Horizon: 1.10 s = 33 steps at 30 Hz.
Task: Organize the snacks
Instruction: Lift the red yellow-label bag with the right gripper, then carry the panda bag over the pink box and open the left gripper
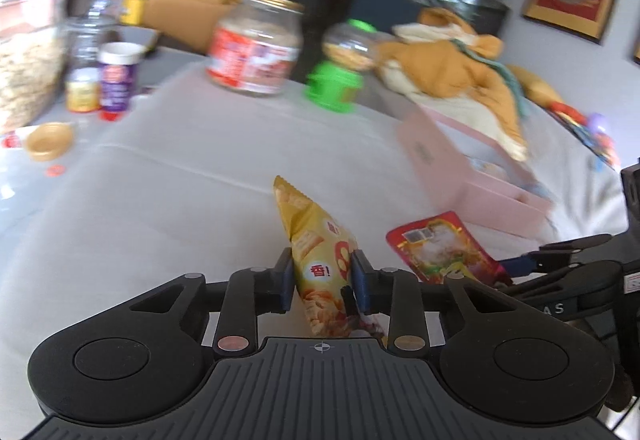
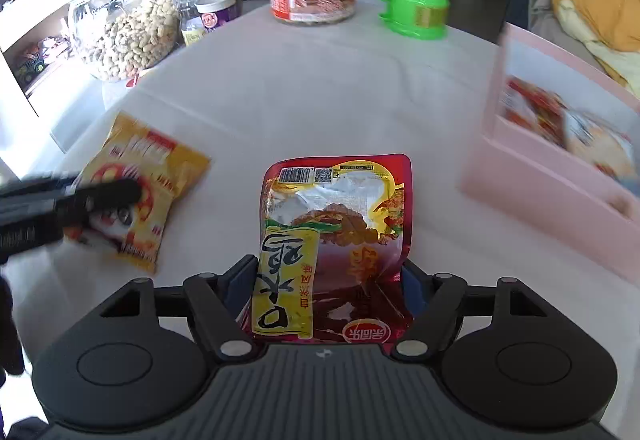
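A: Left gripper (image 1: 322, 280) has its fingers pinched on the yellow snack packet (image 1: 320, 252), held edge-up just above the worktop (image 1: 160, 200).

B: And the right gripper (image 2: 330, 280)?

A: Closed across the red pouch's (image 2: 336, 208) near end. Both are light, crinkly, slippery; grip the sealed edges, beside the pink box (image 2: 540, 200)

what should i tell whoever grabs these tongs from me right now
Left tongs: shut on the yellow snack bag, pinched upright.
Right tongs: around the red snack pouch, pads at its sides; a firm grip can't be confirmed.
Pink box: to the right on the table, already holding at least one red packet.
Left to do: put both snacks in the box.
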### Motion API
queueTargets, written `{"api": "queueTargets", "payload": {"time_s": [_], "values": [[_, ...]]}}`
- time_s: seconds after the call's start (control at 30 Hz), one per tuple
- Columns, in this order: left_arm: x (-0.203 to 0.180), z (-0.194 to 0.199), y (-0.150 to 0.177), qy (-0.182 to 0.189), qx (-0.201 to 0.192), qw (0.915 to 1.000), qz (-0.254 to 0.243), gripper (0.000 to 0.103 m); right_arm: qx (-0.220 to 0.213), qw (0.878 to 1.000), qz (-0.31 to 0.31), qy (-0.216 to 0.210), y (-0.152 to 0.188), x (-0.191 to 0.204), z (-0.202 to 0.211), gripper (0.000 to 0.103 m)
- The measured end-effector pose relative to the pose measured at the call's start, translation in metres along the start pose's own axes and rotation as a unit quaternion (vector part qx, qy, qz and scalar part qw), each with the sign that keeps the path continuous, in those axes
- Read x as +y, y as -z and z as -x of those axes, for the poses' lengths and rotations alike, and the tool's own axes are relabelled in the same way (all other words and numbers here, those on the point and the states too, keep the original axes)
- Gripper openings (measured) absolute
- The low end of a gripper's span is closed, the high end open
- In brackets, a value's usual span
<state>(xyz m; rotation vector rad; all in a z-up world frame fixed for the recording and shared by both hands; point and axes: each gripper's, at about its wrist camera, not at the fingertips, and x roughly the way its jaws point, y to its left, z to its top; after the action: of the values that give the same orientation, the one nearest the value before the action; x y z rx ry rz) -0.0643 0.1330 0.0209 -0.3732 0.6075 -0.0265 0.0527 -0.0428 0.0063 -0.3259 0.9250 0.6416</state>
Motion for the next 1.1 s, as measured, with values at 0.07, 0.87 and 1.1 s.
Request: {"api": "queueTargets", "payload": {"time_s": [0.07,0.87,1.1], "values": [[-0.015,-0.007,0.001,0.014,0.011,0.9997,-0.015,0.033,-0.003,1.000,-0.019,0.011,0.013,-0.019,0.010,0.072],[-0.233,-0.060,-0.086,0.039,-0.090,0.9641,-0.247,0.032,-0.082,0.990,-0.114,0.022,0.077,-0.120,0.058,0.072],[-0.270,-0.101,-0.126,0.040,-0.128,0.9563,-0.260,0.037,-0.094,0.989,-0.113,0.021,0.075,-0.127,0.065,0.072]]}}
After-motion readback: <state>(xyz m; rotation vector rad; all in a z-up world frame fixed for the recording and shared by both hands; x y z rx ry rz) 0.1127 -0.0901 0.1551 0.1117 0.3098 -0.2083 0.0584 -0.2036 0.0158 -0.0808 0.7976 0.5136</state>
